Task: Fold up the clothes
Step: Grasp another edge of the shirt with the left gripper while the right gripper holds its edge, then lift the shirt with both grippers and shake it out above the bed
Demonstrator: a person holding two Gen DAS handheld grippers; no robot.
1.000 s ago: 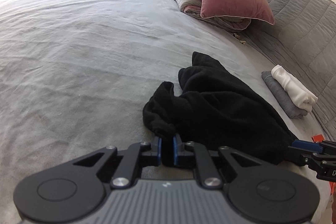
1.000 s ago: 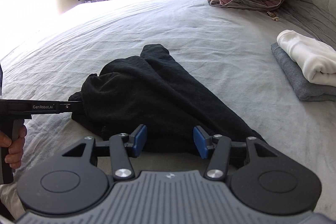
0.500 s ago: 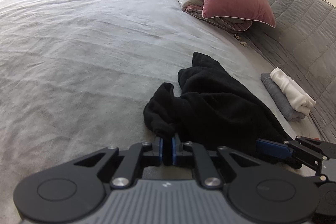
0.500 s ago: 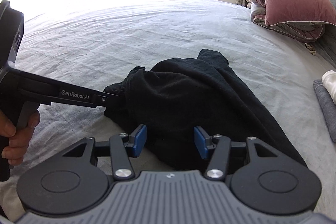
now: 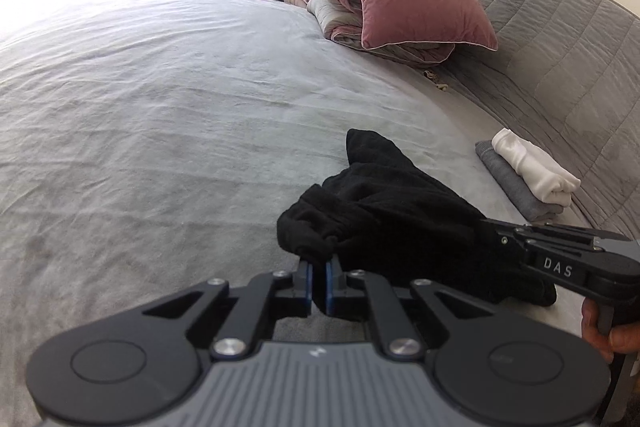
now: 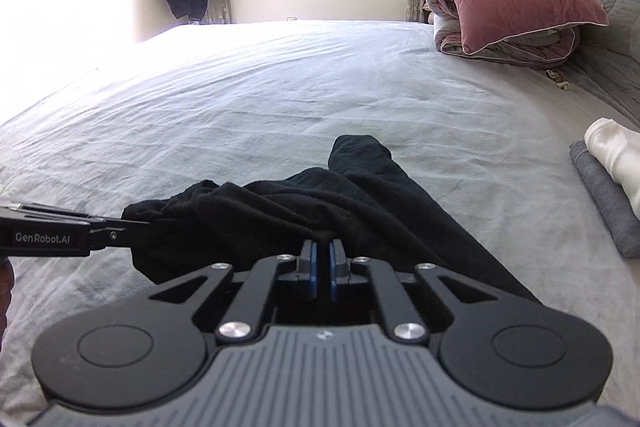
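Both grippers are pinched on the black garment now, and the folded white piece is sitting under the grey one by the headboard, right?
Not quite: the white piece lies on top of the grey one, as the left wrist view shows. Both the left gripper and right gripper do pinch the black garment.

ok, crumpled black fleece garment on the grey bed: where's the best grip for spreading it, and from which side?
The crumpled black fleece garment is best pinched along its near edge, coming in low from the near side. Both grippers already do: left gripper shut on the bunched left corner, right gripper on the near hem. The far end tapers away.
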